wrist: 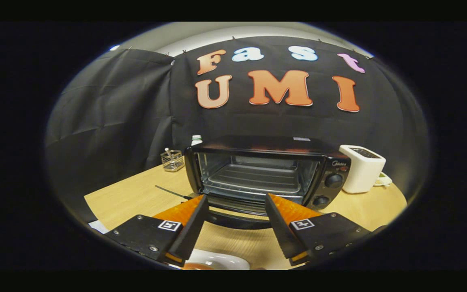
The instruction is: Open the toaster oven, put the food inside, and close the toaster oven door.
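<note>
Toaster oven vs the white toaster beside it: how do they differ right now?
The toaster oven is black, wide and low; the white toaster is narrower. The toaster oven stands open at the front, door down, rack showing; the white toaster has a slot on top. The toaster oven sits just ahead of the open, empty claw; the white toaster stands off beyond it. Both rest on the wooden table.

The gripper [236, 198] has two wedge-shaped fingers on black, screw-studded mounts bearing square black-and-white markers.

The pale wooden tabletop [136, 196] carries a black toaster oven [268, 174], door down. A white toaster [362, 168] stands at its 3 o'clock, a wire basket [172, 160] at 10 o'clock.

The tongs [236, 215] hang spread, empty, over a white plate [217, 259].
</note>
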`<state>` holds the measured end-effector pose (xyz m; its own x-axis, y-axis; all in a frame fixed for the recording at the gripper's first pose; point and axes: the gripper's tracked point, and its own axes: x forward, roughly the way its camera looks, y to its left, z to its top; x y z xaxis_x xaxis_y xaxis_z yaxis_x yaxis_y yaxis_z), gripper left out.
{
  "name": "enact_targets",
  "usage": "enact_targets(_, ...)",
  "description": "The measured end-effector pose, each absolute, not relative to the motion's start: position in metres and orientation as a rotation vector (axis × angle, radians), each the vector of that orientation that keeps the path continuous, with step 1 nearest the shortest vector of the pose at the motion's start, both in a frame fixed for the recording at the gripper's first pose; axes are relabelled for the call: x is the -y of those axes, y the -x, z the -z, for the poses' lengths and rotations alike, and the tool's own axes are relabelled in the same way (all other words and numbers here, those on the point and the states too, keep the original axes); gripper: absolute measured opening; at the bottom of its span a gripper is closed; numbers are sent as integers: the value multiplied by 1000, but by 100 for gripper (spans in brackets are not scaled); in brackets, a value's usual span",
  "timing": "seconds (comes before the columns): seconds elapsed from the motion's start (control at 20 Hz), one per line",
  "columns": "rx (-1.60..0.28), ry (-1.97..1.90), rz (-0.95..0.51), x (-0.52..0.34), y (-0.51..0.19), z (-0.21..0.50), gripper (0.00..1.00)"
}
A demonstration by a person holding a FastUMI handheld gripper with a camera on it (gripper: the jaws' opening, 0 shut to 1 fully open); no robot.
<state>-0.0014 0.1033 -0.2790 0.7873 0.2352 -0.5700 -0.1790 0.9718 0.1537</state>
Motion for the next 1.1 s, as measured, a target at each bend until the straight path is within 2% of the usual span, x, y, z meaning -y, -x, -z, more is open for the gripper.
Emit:
enact_targets(0.25, -758, -231, -229, -106, 26, 312, 83)
enact_targets(0.7, -883, -212, -232, -103, 49, 364, 81)
enact_targets(0.95, -855, -222, -218, -96, 57, 352, 81)
enact_targets(1.1, -830, -217, -265, -99, 81, 332, 83)
